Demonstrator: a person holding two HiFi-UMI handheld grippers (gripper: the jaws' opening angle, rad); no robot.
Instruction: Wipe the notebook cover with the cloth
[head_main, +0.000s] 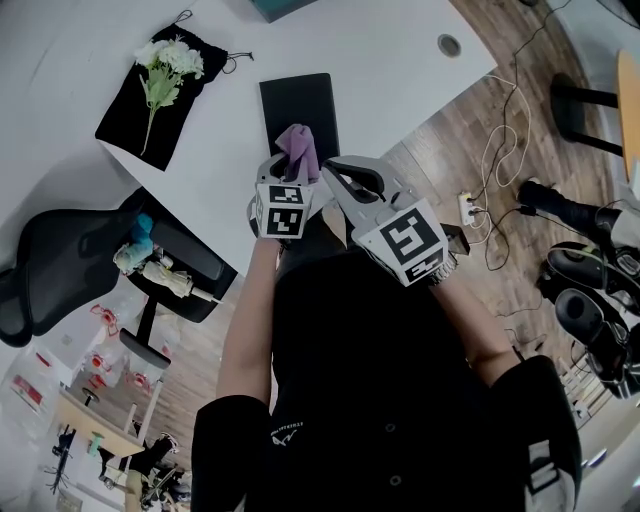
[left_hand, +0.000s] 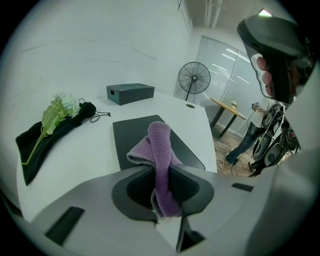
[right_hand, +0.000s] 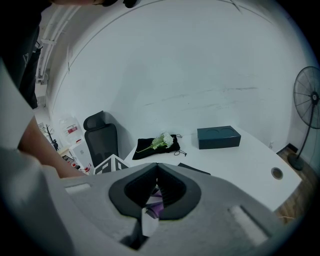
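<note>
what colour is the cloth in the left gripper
Purple. The cloth shows best in the left gripper view, against the black notebook.

Fluffy purple cloth (left_hand: 161, 150); matt black notebook (left_hand: 132, 137); smooth white table (left_hand: 85, 155).

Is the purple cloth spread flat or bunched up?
Bunched: the cloth rises as a folded ridge, pinched in the left tool.
</note>
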